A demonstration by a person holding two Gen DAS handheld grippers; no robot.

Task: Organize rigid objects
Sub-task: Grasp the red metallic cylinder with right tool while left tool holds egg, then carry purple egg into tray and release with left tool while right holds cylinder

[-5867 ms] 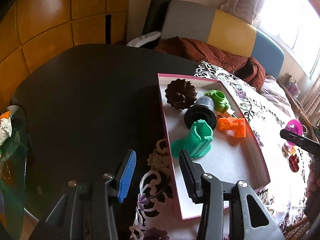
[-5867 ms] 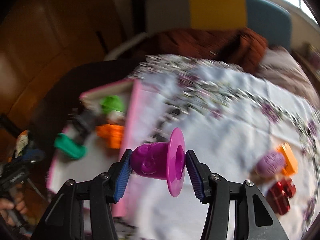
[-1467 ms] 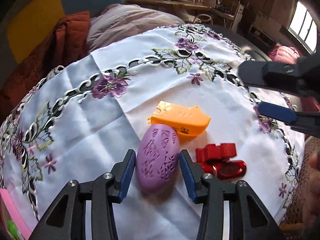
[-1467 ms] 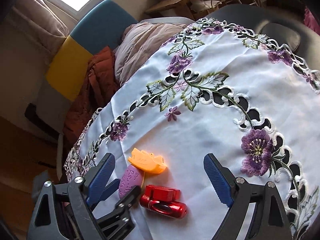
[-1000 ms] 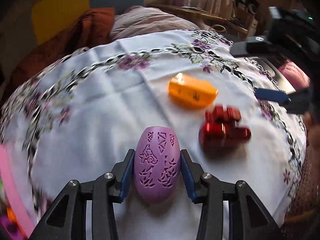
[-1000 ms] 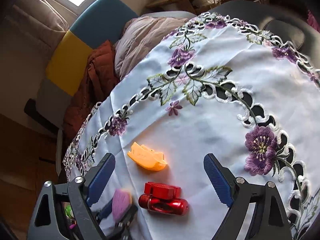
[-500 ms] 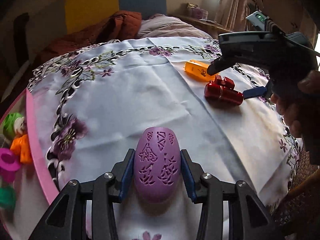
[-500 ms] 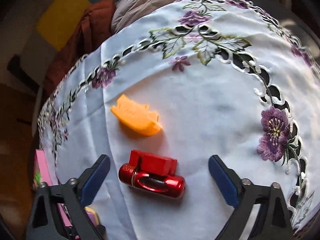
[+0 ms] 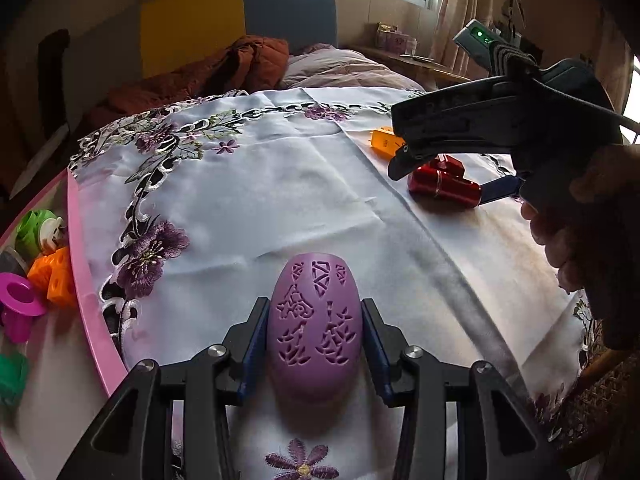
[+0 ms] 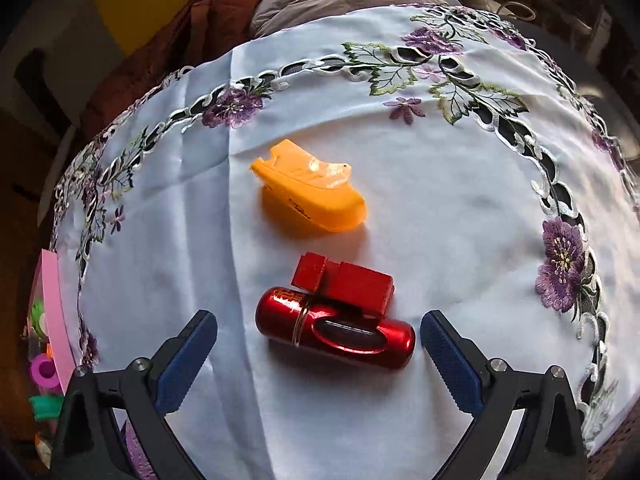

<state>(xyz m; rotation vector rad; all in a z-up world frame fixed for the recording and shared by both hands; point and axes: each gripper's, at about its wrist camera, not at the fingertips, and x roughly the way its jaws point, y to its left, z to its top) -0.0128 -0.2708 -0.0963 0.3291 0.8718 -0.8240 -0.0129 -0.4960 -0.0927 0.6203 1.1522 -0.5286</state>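
Two jobs under way at once: left gripper clamped on the carved purple egg-shaped plastic piece, carried above the white embroidered tablecloth near the pink-rimmed white tray, where the orange holed block and magenta flanged spool already lie. Right gripper spread wide, empty, straddling the glossy red metal cylinder with its red block, pads apart from both ends. Just beyond, the orange boat-shaped plastic piece, untouched. Next, probably: carry the egg over the rim and release; lower the right jaws, then close.
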